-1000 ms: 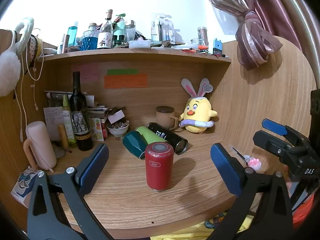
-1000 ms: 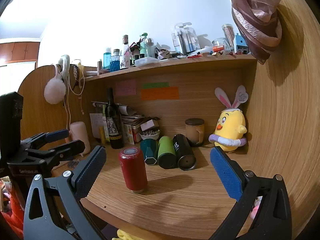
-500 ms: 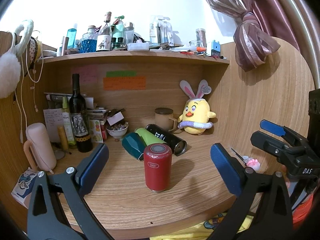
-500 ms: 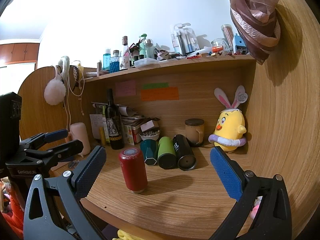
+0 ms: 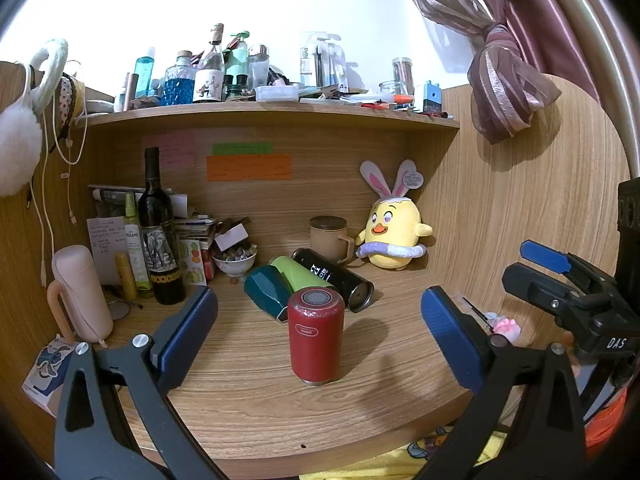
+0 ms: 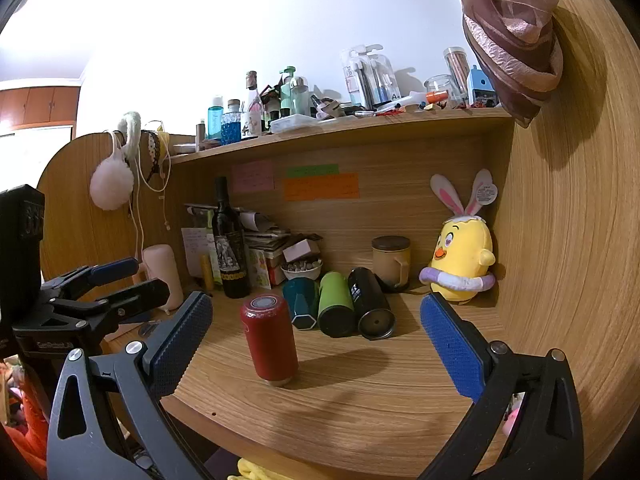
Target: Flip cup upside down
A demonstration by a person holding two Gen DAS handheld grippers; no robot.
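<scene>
Left wrist view: the left hand-held gripper [image 5: 318, 328] is spread wide, both blue pads apart and gripping nothing. The red cup [image 5: 316, 336] stands upright on the desk [image 5: 240, 392] between the pads, touching neither, grey-capped end up, its metal rim down on the wood. Small white lettering on its side is too fine to read.

Just behind it three cups lie on their sides, side by side: a teal cup [image 5: 266, 290], a green cup [image 5: 298, 274] and a black cup [image 5: 334, 278]. The red cup covers the near end of the green one, so whether they touch can't be judged. Behind those a brown mug with a lid [image 5: 329, 236] stands next to a yellow chick toy [image 5: 390, 236]. A wine bottle [image 5: 158, 232] is at the back left; the papers behind it are a jumble.

At the right edge, the right hand-held gripper [image 5: 536, 266] is seen side-on and partly cut off.

Right wrist view: the right hand-held gripper [image 6: 316, 338] is also wide and holds nothing. The red cup [image 6: 269, 344] stands left of centre, nearer the left pad, clear of it. The left hand-held gripper [image 6: 120, 282] pokes in at the left. A small pink thing behind the right finger is mostly hidden.
</scene>
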